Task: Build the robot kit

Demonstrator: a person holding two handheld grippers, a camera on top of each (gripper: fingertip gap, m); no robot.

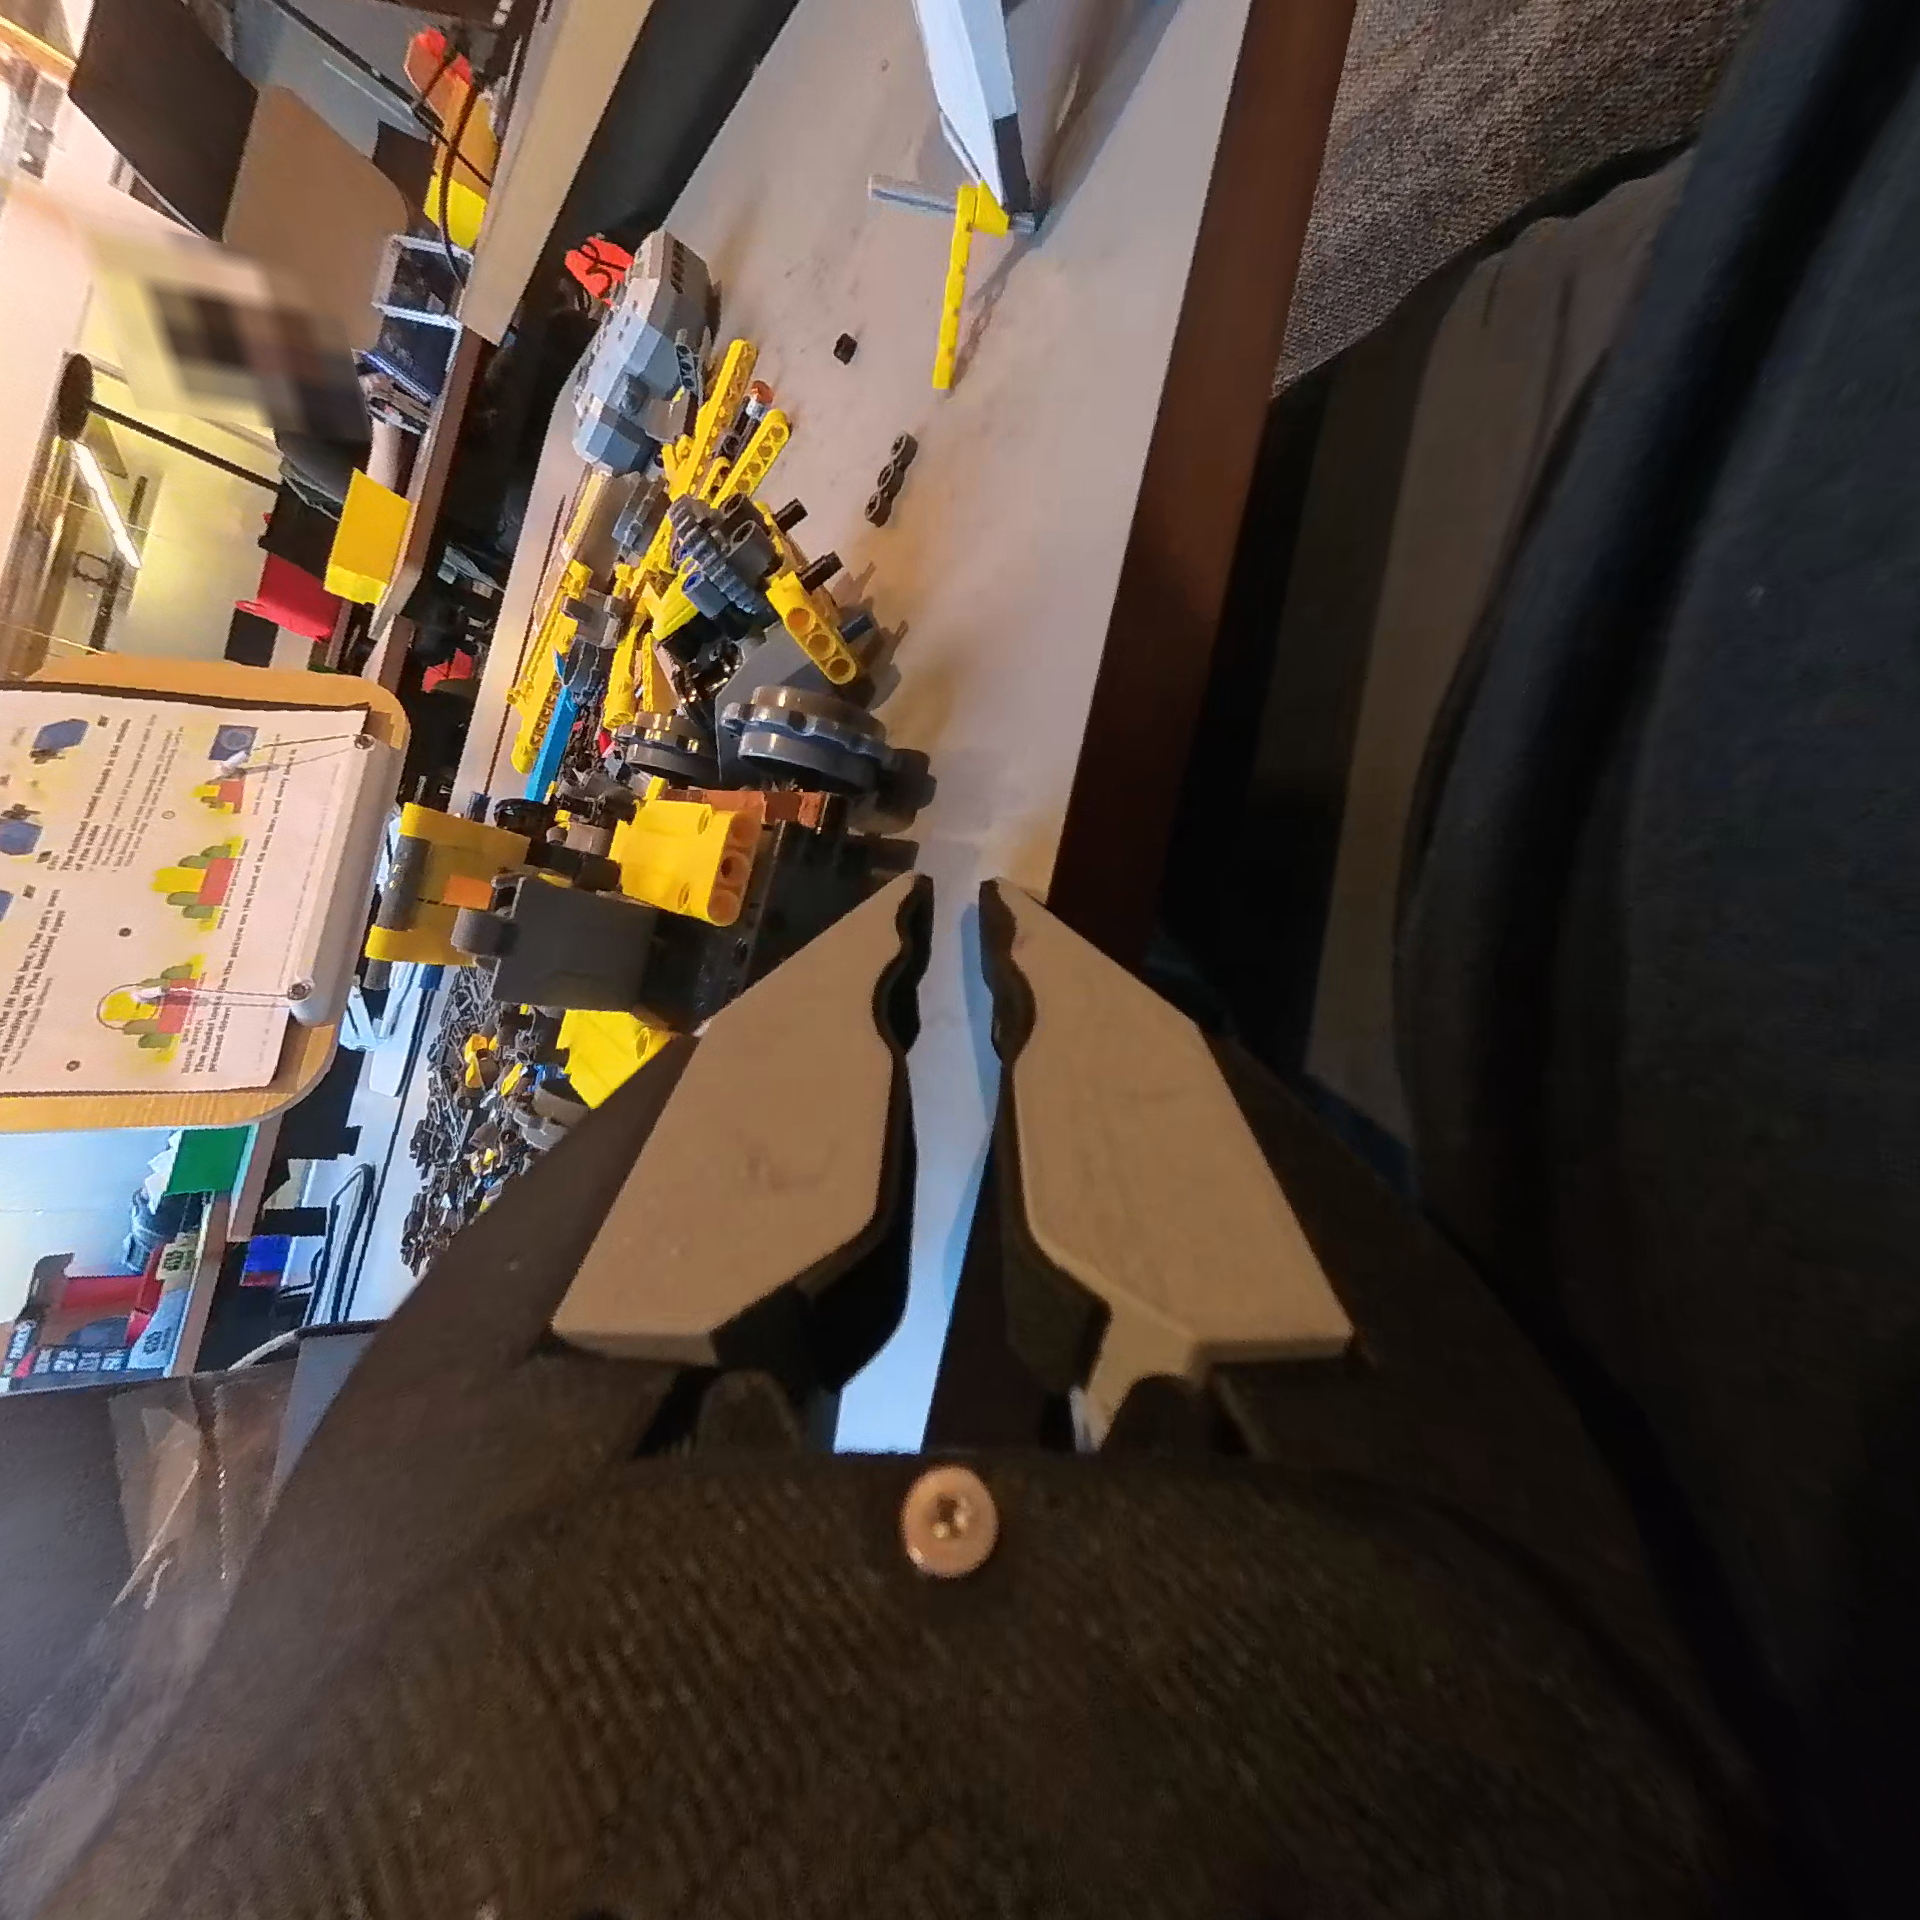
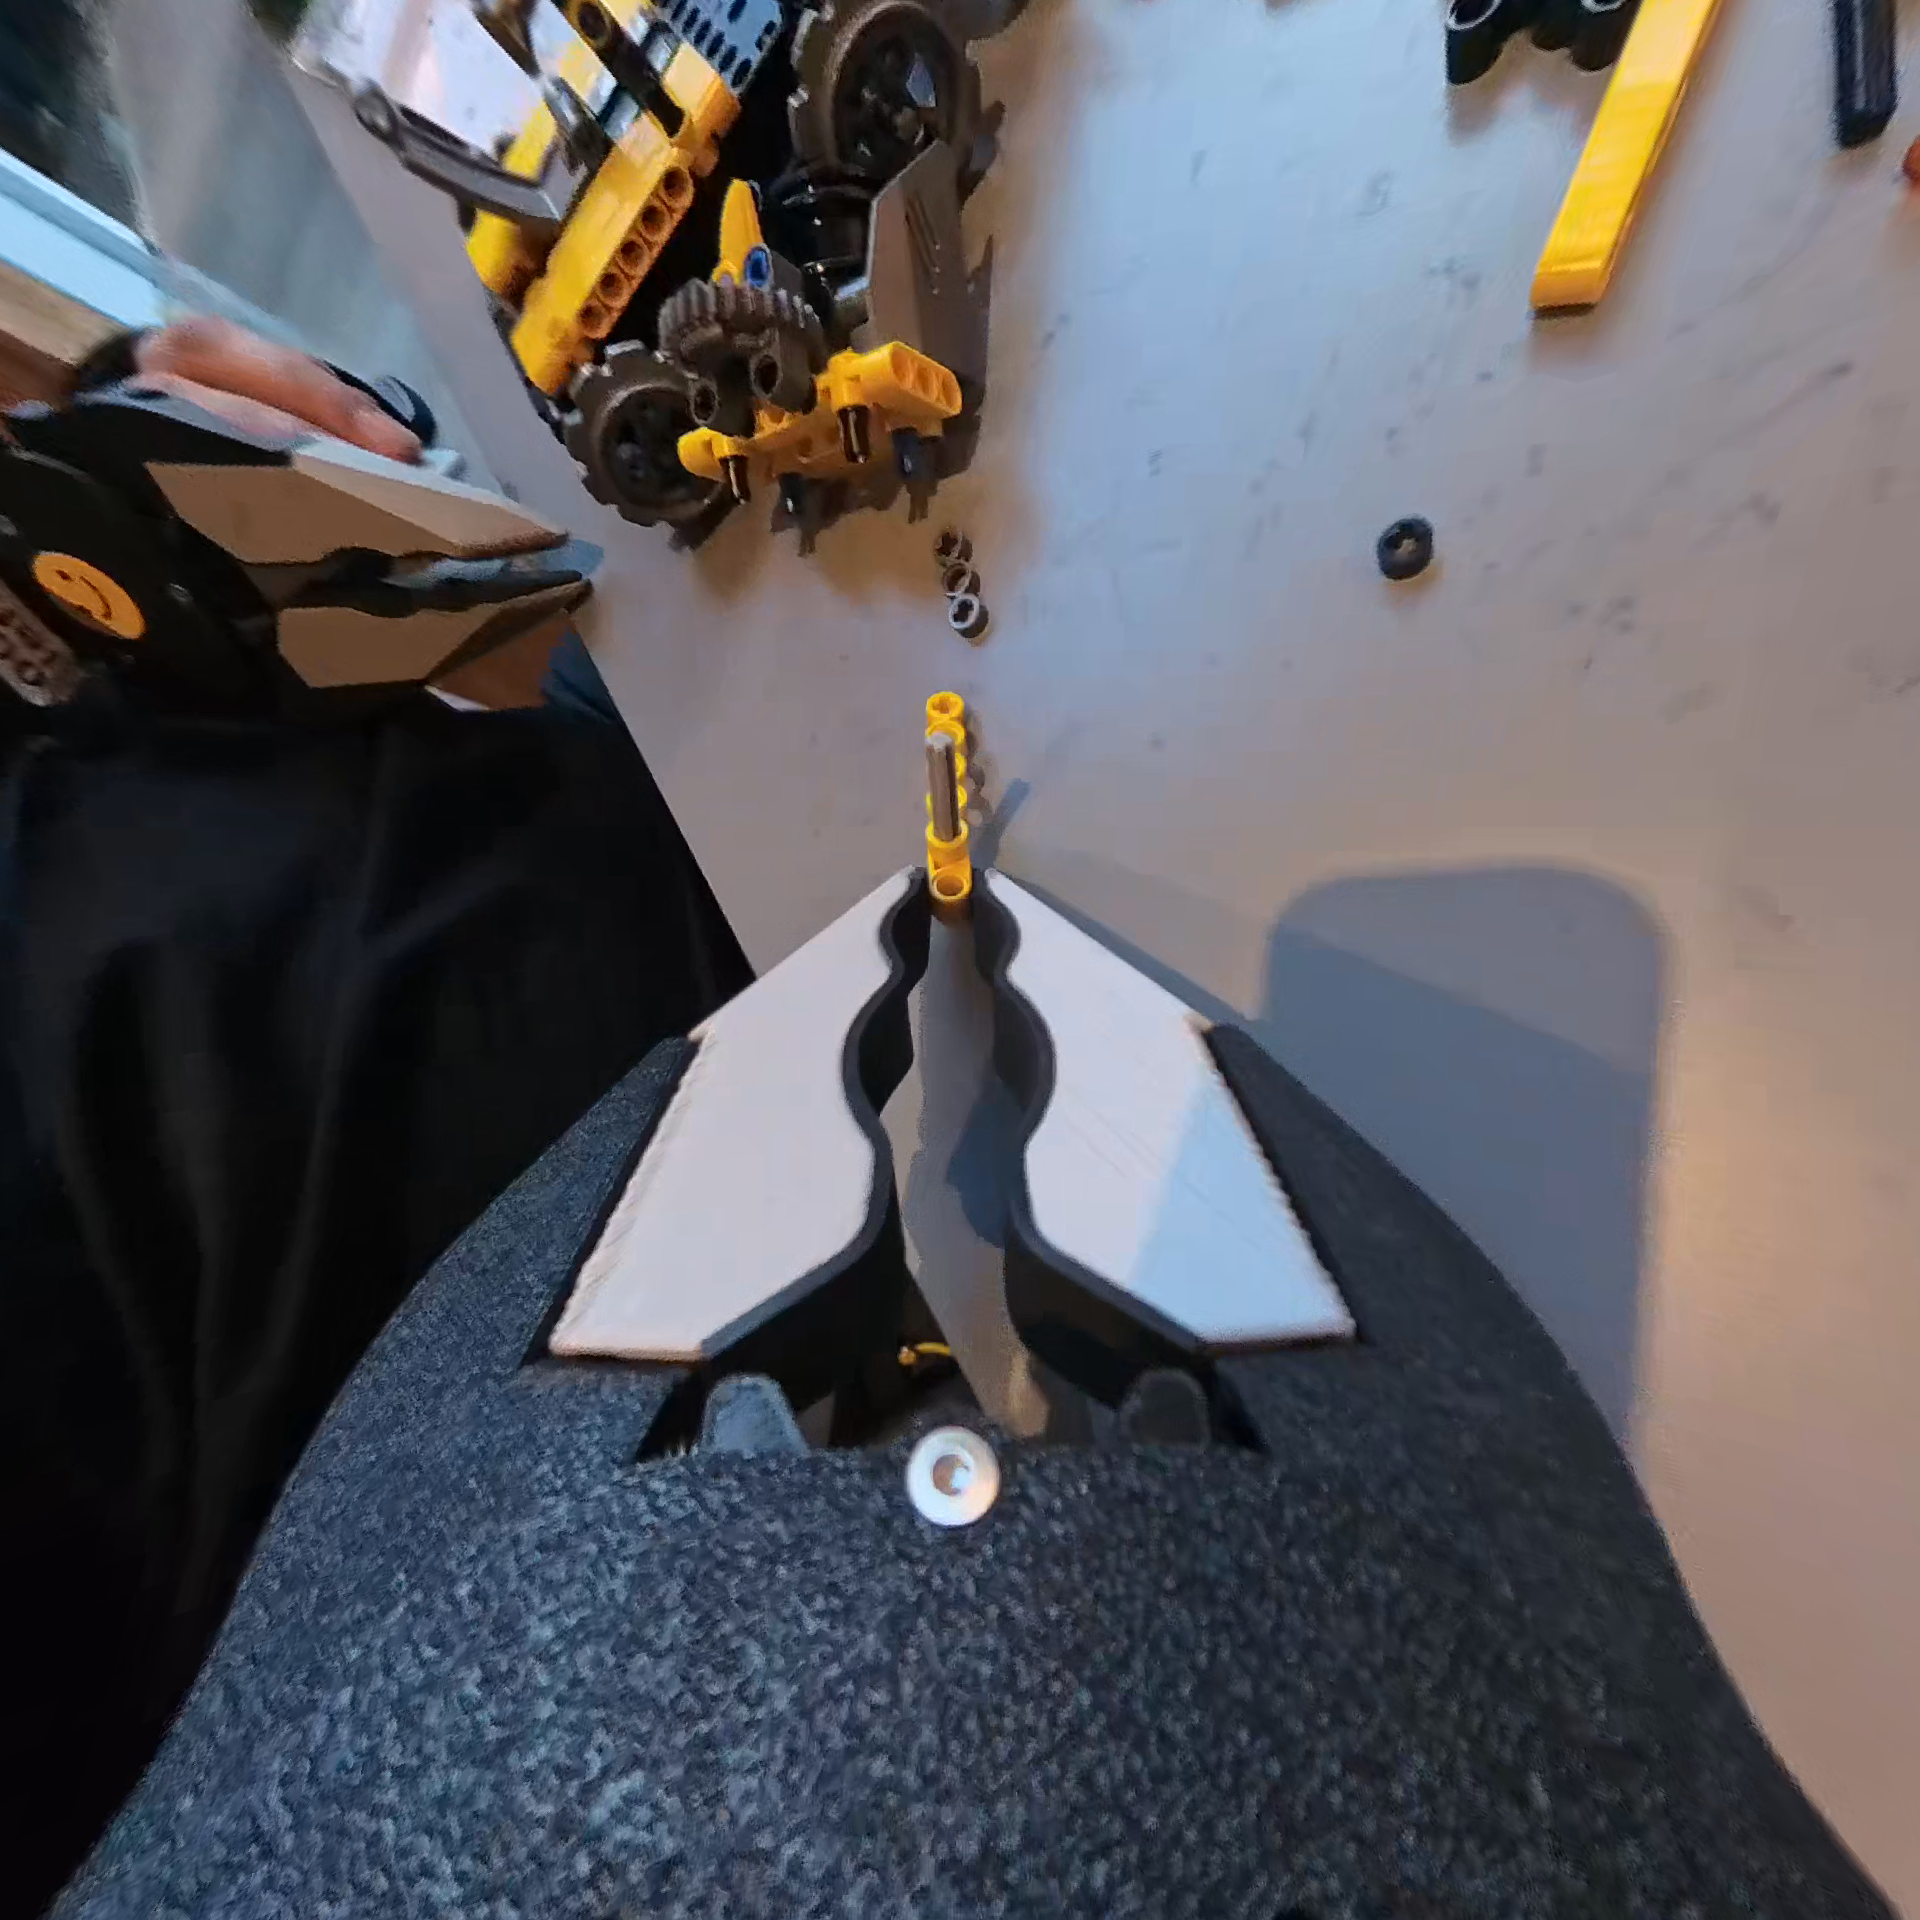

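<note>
Right gripper [image 2: 951, 883] is pinching a yellow beam [image 2: 947, 795] with a grey axle [image 2: 943, 792] through it, frame centre over the table [image 2: 1299, 727]. Left gripper [image 1: 954, 896] is hovering slightly parted, empty — just right of the yellow model [image 1: 686, 852], near the table's edge.

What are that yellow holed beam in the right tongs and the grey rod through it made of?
The yellow holed beam looks like glossy moulded plastic: uniform colour, soft sheen. The grey rod looks like matte grey plastic too, though metal can't be excluded.
</note>
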